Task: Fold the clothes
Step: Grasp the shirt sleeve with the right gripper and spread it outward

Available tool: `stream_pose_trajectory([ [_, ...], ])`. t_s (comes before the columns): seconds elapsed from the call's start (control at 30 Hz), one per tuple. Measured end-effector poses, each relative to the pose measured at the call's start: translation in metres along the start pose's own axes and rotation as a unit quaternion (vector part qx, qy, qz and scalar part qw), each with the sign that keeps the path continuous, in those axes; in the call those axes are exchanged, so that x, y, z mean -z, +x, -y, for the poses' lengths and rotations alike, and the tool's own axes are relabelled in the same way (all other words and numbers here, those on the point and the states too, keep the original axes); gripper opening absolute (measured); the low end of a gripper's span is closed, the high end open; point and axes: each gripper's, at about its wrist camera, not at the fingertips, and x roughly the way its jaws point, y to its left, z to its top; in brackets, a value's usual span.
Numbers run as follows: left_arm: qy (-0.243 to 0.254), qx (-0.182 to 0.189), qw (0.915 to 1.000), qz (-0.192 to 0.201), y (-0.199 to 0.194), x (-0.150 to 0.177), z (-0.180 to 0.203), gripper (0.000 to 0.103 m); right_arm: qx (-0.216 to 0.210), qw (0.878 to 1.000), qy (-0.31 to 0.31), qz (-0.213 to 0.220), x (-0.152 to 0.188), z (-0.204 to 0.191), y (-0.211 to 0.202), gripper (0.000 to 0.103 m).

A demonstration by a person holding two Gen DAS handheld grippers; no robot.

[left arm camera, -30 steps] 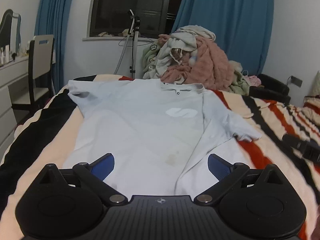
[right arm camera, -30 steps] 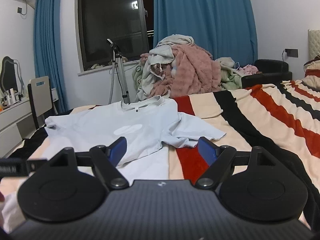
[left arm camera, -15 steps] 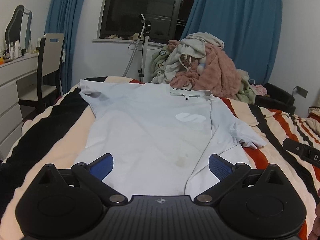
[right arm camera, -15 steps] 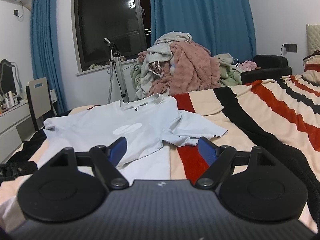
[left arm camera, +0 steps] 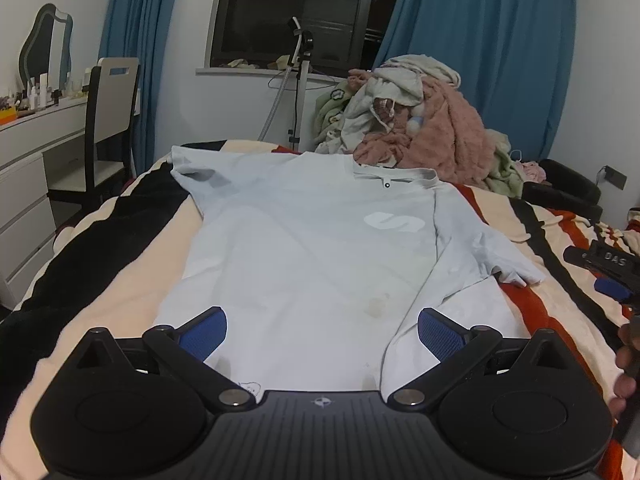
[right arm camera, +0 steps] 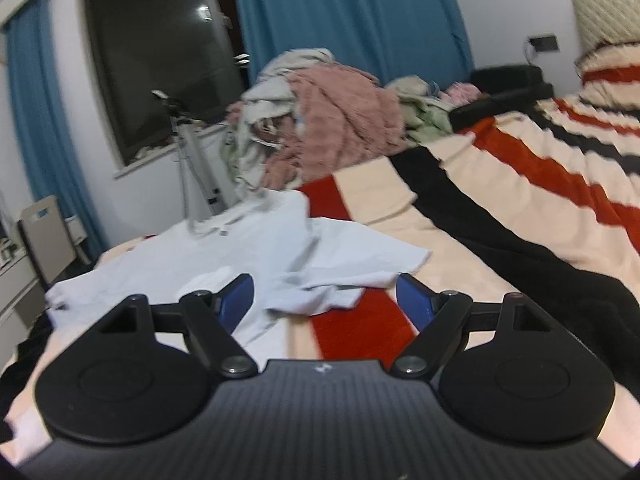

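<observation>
On the bed [left arm camera: 132, 240], over the striped blanket [right arm camera: 520, 216], I see the pale blue T-shirt [left arm camera: 304, 248] lying flat, front up, collar twd the far edge by the window, hem at the near edge under my left gripper [left arm camera: 322, 330]. Its fingers [left arm camera: 204, 332] are spread wide w/ nothing between them, hovering just above the hem. White logo [left arm camera: 394, 222] sits on the chest; small yellowish stain [left arm camera: 376, 305] lower down, near the hem. One sleeve lies flat twd the far left corner, the other is rumpled at the shirt's right side.

Right gripper [right arm camera: 324, 294] is also wide open, holding nothing; it's just beside that rumpled sleeve [right arm camera: 352, 268], pointing across the shirt's right edge. That view is blurred, so I can't tell if the fingers [right arm camera: 414, 302] touch fabric. In the left view the right gripper [left arm camera: 608, 270] shows at the right edge.

Clothes pile [left arm camera: 416, 120] sits past the far edge, tripod [left arm camera: 300, 80] beside it, chair [left arm camera: 112, 120] and curtains [left arm camera: 480, 52] behind.
</observation>
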Motion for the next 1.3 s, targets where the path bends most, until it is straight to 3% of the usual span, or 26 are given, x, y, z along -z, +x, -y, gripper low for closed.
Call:
stream_pose_trajectory([
  [0.2,0.003,-0.007,0.9999,-0.012,0.010,0.004,0.000,0.102,-0.010,0.994,0.109,-0.024,0.002,0.054,0.056,0.081],
  [0.27,0.000,-0.009,0.9998,-0.018,0.014,0.004,-0.001,0.103,-0.019,0.989,0.146,-0.034,0.005,0.072,0.078,0.074],
  [0.5,-0.027,0.006,0.9993,-0.024,0.039,0.001,-0.004,0.103,-0.032,0.979,0.191,-0.059,-0.001,0.091,0.146,0.072],
  [0.57,-0.028,0.014,0.9993,-0.022,0.047,0.000,-0.003,0.103,-0.035,0.976,0.203,-0.067,-0.003,0.096,0.166,0.062],
  [0.67,-0.027,0.022,0.9992,-0.022,0.057,-0.001,-0.001,0.102,-0.041,0.971,0.222,-0.078,-0.005,0.104,0.195,0.024],
  [0.7,-0.028,0.023,0.9990,-0.026,0.060,0.000,-0.001,0.102,-0.042,0.971,0.220,-0.079,-0.009,0.105,0.203,0.008],
  [0.87,-0.034,0.030,0.9981,-0.042,0.073,0.000,0.000,0.103,-0.029,0.994,0.096,-0.032,-0.069,0.095,0.215,0.006],
  [1.03,-0.032,0.054,0.9970,-0.045,0.085,0.000,0.005,0.103,0.021,1.000,0.012,0.008,-0.140,0.105,0.236,0.006],
  [1.2,-0.011,0.062,0.9957,-0.068,0.106,0.008,0.013,0.103,0.051,0.998,-0.021,-0.001,-0.137,0.108,0.256,0.006],
  [1.3,-0.011,0.058,0.9953,-0.076,0.116,0.010,0.014,0.103,0.069,0.997,-0.041,-0.007,-0.135,0.111,0.268,0.013],
])
